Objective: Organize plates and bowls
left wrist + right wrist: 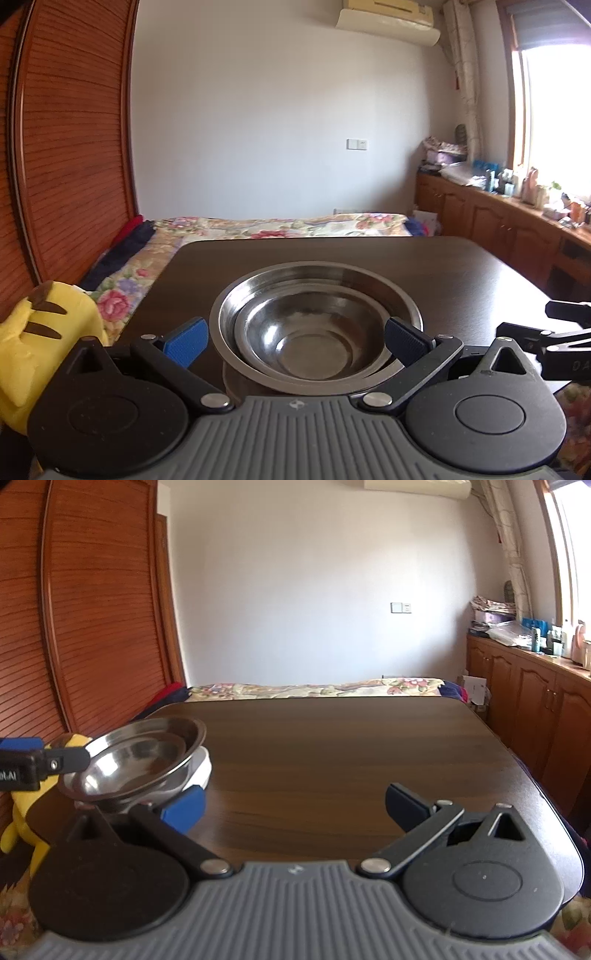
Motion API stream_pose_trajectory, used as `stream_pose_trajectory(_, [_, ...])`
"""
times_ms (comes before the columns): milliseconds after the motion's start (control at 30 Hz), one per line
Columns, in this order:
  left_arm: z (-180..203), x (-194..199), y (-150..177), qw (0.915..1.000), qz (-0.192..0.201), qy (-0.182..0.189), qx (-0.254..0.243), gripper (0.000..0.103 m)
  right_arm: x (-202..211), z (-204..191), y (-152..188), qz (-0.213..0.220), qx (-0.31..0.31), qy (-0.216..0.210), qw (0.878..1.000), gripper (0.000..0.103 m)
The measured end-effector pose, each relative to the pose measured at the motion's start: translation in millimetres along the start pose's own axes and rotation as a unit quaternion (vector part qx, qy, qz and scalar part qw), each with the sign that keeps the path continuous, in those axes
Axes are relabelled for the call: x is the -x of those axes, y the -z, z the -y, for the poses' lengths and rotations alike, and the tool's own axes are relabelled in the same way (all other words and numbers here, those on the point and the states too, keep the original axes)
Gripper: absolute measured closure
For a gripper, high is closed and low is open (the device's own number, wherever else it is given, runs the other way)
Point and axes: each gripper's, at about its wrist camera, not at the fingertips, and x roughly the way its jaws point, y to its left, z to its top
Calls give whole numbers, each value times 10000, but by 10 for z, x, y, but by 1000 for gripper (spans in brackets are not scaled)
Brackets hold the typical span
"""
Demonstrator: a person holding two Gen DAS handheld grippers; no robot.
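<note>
Steel bowls (314,325): nested, a smaller one inside a wider one, stacked on the near left part of the dark wooden table (461,266); in the right wrist view a white dish (203,768) shows beneath them. Left gripper (295,343): blue-padded fingers spread wide to either side of the stack; contact with the rim cannot be told. Right gripper (295,805): fingers apart, empty, over bare tabletop right of the bowls. Yellow plush toy (48,332): beside the table's left edge.
</note>
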Motion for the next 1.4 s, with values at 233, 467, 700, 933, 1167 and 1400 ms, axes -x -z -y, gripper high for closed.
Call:
stream_pose_trajectory(233, [112, 6, 3, 9999, 137, 24, 8, 0, 45, 43, -15, 204, -30, 144, 9997, 0])
stream_pose_trajectory(467, [195, 62, -18, 9995, 323, -28, -43, 0, 161, 18, -48, 646, 57, 317, 9974, 0])
stream_pose_trajectory(700, [202, 149, -29, 9982, 553, -190, -140, 0, 218, 29, -52, 890, 45, 346, 9954, 0])
stream_pose_trajectory(933, [177, 164, -13, 9977, 619, -241, -134, 0, 224, 26, -33, 943, 81, 394, 9947, 0])
stream_pose_trajectory(1167, [181, 162, -2, 9977, 611, -243, -151, 0, 239, 38, -12, 928, 101, 389, 9949, 0])
stream_pose_trajectory(1400, [183, 158, 8, 9979, 582, -254, -136, 0, 229, 14, -11, 891, 105, 380, 9952, 0])
